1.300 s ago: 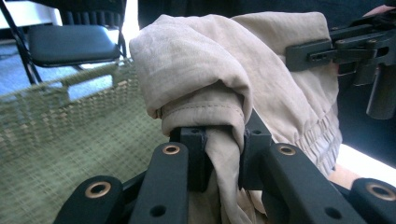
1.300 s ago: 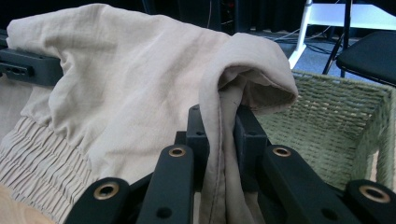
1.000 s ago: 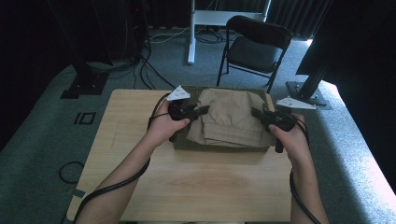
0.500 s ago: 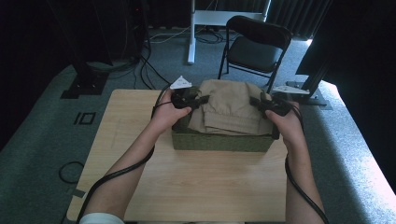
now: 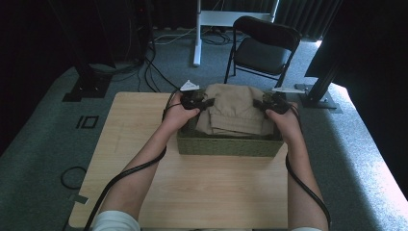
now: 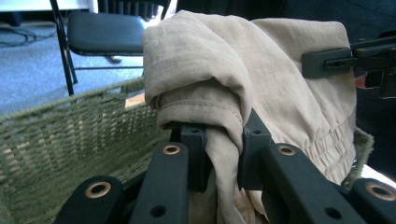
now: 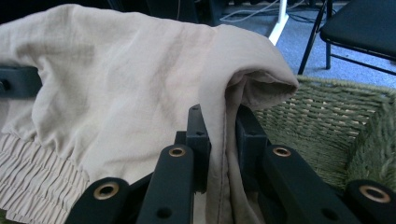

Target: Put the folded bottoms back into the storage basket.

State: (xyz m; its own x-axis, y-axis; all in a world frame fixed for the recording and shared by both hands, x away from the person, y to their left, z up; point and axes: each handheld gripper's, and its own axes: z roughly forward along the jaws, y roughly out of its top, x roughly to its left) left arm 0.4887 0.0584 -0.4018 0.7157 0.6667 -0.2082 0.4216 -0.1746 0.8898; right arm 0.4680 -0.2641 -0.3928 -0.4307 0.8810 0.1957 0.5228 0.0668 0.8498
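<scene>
Tongs L (image 6: 223, 154) & R (image 7: 222, 144) on garment (image 5: 239, 111)

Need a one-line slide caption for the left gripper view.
Left gripper shut on a fold of beige garment, held above a green woven basket; right gripper grips the far side.

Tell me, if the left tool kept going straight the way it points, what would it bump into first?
Probably the beige folded garment itself: the left tool is already shut on its edge, with cloth bunched straight ahead. Beyond that, across the green woven basket, sits the right tool; depth is hard to judge.
</scene>
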